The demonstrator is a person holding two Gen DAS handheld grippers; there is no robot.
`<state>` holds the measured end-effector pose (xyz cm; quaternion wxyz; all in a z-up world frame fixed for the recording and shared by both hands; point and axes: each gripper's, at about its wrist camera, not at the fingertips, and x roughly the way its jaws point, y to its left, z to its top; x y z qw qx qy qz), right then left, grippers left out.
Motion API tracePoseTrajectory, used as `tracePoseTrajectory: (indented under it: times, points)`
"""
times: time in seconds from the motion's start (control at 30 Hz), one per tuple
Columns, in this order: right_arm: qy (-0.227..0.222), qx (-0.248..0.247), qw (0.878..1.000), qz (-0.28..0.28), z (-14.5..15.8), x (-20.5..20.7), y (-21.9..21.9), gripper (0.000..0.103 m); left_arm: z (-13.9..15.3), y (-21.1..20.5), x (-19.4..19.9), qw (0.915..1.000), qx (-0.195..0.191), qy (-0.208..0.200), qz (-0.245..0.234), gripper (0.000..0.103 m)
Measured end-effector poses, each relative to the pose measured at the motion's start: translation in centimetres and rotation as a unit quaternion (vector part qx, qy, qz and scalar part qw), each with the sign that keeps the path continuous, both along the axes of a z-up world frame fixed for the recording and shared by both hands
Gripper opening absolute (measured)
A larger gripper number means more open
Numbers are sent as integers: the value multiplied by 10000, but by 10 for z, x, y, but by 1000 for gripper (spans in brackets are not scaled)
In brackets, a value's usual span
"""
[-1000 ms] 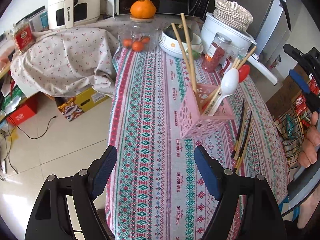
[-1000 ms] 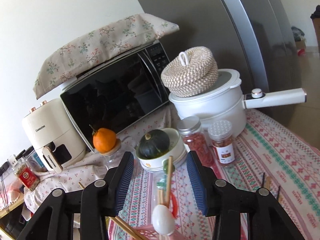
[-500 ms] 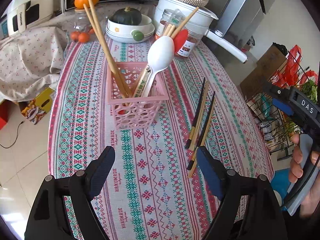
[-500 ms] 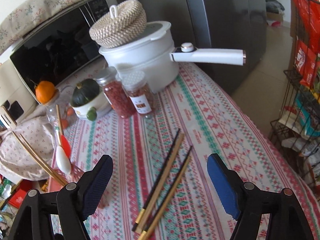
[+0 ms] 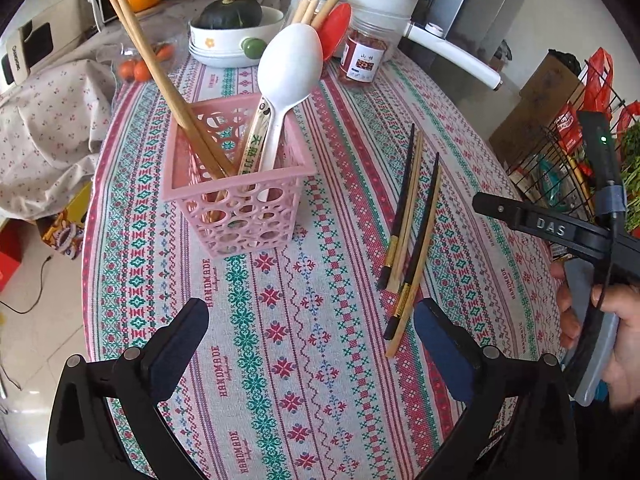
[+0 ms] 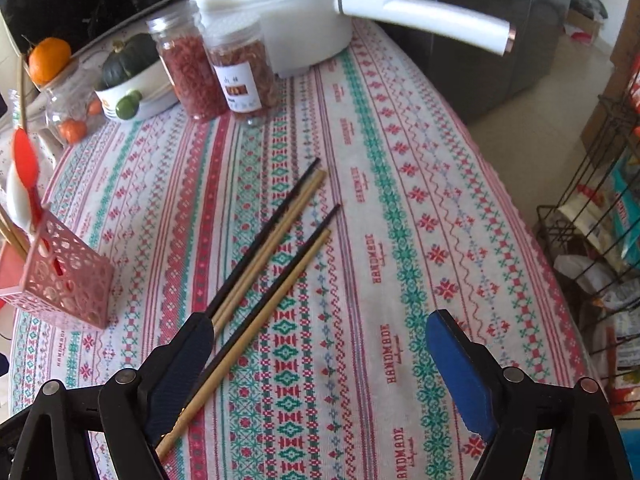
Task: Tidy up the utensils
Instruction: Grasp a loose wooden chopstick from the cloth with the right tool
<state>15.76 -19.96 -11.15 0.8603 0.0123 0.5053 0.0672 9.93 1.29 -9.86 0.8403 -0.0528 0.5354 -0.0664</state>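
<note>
While both grippers were looking at the far end of the table a moment ago, they have now come down over the patterned tablecloth [image 6: 400, 208], and this brings the loose chopsticks [image 6: 276, 236] into reach. The left gripper [image 5: 312, 344] hangs over bare cloth with its jaws opening wide and nothing between them. The jaws of the right gripper [image 6: 320, 360] are also opening, and the near ends of the chopsticks lie under its left finger, but the pads do not press on them. I judge that the picking up has not yet begun and that the right gripper is the one better placed for it. Four chopsticks, two black and two of light wood, lie side by side on the cloth, to the right of the pink basket [image 5: 236, 204] in the left view and well apart from it. The basket stands upright and already holds a white spoon [image 5: 288, 68], a red spoon [image 5: 336, 30] and several wooden chopsticks leaning on its walls. Behind it, a white bowl [image 5: 228, 42] holds a dark green squash.
</note>
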Motion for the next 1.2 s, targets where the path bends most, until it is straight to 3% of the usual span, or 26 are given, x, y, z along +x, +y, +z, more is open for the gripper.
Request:
tracePoseTrajectory:
  times: [0.17,0.5,0.73,0.93,1.2]
  points:
    - [516,-53,9984,-230,-34,26,0,90,-2,-2,-1,9999,81,27,-106,103]
    - [879,-560,9945,-132,-62,47,23,91,-8,6,2,9996,182,158,-127,103]
    - [885,-523,9945,-204,-66,49,24,95,-11,9,1,9995,205,221,-100,103]
    - [1287,-545,9900,-167,-71,48,25,95,-7,9,-1,9997,165,153,-103,103]
    - [1381,-497,9890,-174,-75,33,15,95,-9,5,-1,9994,246,171,-163,103]
